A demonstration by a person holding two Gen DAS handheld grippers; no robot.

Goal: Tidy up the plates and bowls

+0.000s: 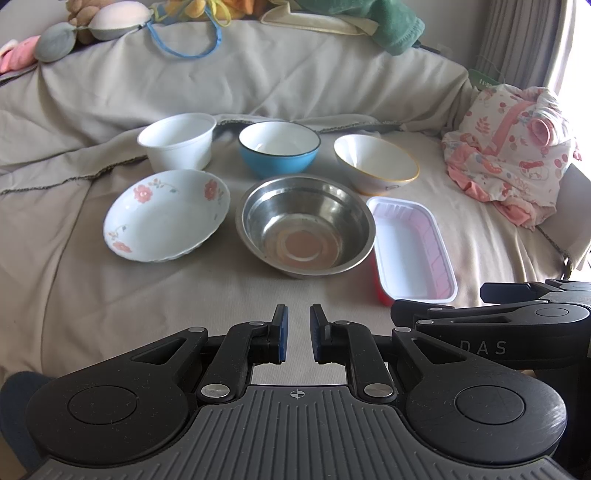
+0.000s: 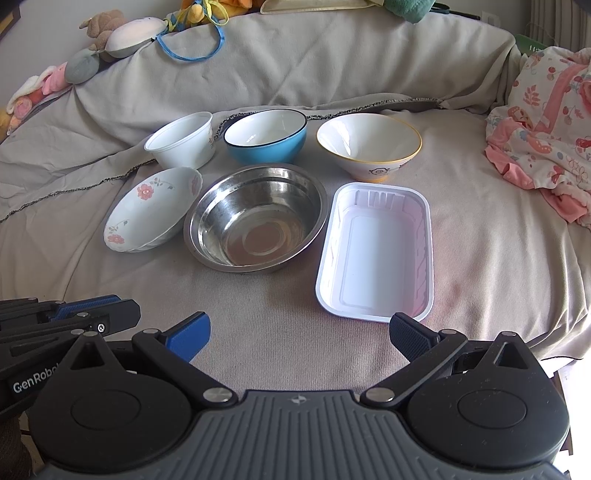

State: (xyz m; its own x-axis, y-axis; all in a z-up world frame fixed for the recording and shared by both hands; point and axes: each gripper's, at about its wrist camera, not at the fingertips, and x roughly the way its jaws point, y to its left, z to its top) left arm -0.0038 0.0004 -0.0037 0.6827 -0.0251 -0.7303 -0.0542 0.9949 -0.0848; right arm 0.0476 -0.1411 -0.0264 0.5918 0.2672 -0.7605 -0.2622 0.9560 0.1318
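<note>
Six dishes sit in two rows on the sofa cover [image 2: 258, 332], the steel bowl [image 2: 255, 218] light, stiff and slippery, probably best pinched at its rim; left gripper [image 1: 296, 332] nearly clenched on nothing; right gripper [image 2: 299, 336] spread wide, empty, just short of the tray [image 2: 373, 251].

A beige cover [image 1: 110, 314] drapes the whole sofa, creased along its back edge. A pink floral garment [image 1: 509, 147] lies bunched at the right edge. Along the top of the backrest sit stuffed toys [image 2: 107, 29] at the left corner, a blue cord loop [image 1: 188, 48], and a green towel [image 1: 395, 26] toward the right.
</note>
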